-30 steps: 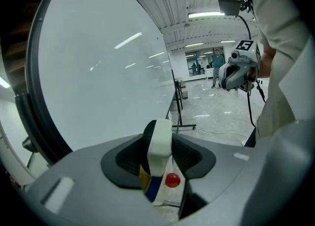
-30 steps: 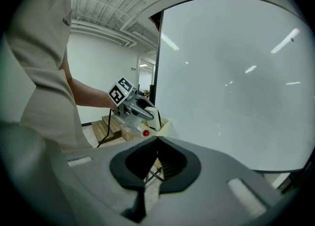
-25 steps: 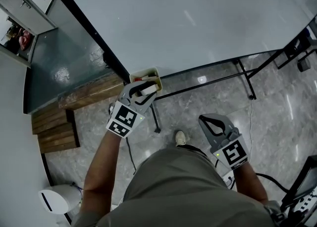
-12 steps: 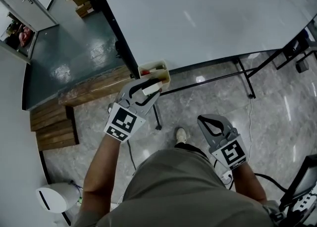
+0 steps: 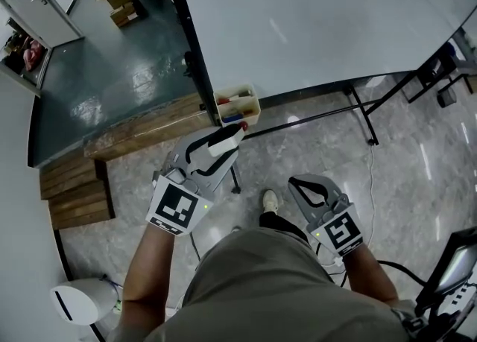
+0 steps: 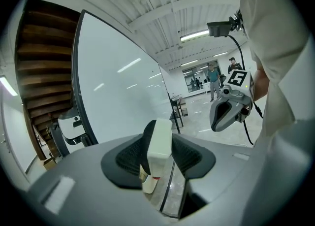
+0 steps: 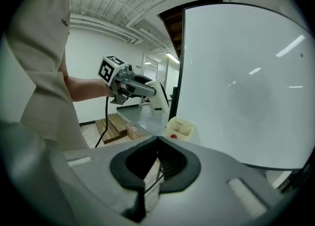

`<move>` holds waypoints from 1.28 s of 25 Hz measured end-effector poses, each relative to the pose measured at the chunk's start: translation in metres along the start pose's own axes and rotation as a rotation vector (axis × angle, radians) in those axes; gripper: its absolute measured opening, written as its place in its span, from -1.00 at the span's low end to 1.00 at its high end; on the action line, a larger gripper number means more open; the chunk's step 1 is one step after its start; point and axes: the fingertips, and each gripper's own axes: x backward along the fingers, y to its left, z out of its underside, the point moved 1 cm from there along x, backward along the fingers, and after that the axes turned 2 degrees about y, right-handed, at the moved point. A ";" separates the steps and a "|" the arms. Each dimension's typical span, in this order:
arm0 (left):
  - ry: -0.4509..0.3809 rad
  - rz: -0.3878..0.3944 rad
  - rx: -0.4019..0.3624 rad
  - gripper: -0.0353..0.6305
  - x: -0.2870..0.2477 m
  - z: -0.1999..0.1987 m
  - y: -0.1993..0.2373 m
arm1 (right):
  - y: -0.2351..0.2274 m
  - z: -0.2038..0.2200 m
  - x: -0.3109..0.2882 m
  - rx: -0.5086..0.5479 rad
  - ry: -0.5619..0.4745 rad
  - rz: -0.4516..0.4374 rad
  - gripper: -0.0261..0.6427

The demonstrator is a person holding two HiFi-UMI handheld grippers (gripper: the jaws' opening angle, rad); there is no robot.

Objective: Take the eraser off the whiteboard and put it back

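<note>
Presently we note left gripper (image 5: 232, 140) clamped on eraser (image 6: 160, 141), off whiteboard (image 5: 313, 27), nr marker tray (image 5: 257, 109); right gripper (image 5: 299, 182) jaws fully together.

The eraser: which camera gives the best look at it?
The left gripper view: the eraser sits close up, clamped in the left tool. The head view shows it small at that tool's tip; the right gripper view shows it far off, hard to make out.
</note>
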 end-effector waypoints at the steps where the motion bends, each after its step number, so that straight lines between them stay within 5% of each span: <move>1: -0.007 0.000 0.001 -0.36 0.006 -0.003 -0.003 | 0.005 0.000 0.000 -0.004 -0.001 -0.001 -0.91; 16: -0.088 0.010 -0.048 -0.36 0.094 -0.039 -0.051 | 0.065 -0.005 0.004 0.017 0.005 -0.009 -0.91; 32: -0.073 0.030 -0.072 -0.36 0.159 -0.026 -0.090 | 0.115 -0.008 0.004 0.037 0.004 -0.021 -0.91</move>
